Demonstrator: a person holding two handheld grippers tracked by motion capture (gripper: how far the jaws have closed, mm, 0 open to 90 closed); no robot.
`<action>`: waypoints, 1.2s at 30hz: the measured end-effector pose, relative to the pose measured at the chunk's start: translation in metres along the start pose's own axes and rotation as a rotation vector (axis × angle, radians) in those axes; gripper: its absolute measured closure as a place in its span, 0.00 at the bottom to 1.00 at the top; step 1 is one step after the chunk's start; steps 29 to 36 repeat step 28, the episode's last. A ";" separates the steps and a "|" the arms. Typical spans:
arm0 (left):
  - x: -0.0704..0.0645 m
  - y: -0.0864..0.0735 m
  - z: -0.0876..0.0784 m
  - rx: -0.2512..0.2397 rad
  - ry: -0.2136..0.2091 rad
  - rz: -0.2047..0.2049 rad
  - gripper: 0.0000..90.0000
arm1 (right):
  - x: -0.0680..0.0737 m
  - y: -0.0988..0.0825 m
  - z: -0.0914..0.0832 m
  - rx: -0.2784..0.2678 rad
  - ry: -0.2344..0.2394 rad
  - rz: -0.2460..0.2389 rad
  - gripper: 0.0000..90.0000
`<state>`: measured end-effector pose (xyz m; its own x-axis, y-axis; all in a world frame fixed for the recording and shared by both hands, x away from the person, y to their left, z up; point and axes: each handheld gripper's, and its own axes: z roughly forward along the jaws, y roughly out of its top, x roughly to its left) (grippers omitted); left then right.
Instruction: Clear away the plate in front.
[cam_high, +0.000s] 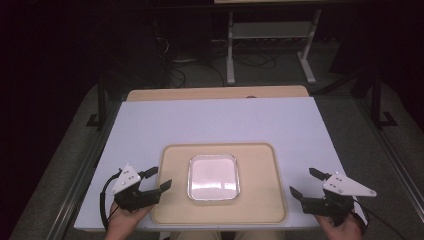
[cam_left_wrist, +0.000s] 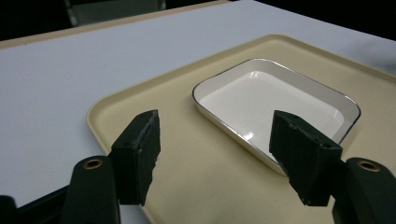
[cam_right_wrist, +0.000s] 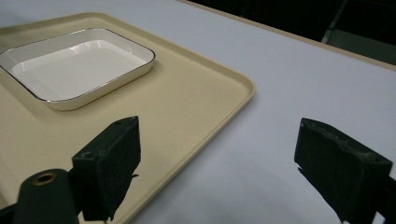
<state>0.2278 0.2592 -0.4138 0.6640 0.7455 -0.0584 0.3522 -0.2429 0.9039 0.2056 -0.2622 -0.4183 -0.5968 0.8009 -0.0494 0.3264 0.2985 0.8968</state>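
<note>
The left gripper (cam_left_wrist: 212, 158) hangs over the beige tray's (cam_left_wrist: 140, 107) near-left corner, jaws spread and empty — the right gripper (cam_high: 314, 184), just off the tray's right edge, likewise. The white rectangular dish (cam_high: 213, 176) sits mid-tray, untouched. It looks like the approach step; next — both grippers must close in on the tray's rims.

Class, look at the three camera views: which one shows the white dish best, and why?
The high view: the white dish appears whole, square-on, in the middle of the beige tray. The left gripper view shows it slanted, one corner behind a jaw. The right gripper view cuts it at the frame's left edge.
</note>
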 end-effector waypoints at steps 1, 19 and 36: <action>0.000 -0.001 0.000 -0.005 0.000 -0.002 0.35 | 0.000 0.000 0.000 0.002 0.001 0.003 0.15; 0.004 -0.012 0.001 0.062 -0.017 0.028 0.27 | 0.004 0.000 0.002 0.021 0.014 -0.020 0.15; 0.000 -0.010 0.001 0.064 -0.039 0.039 0.32 | 0.003 0.001 0.003 0.018 0.023 -0.022 0.15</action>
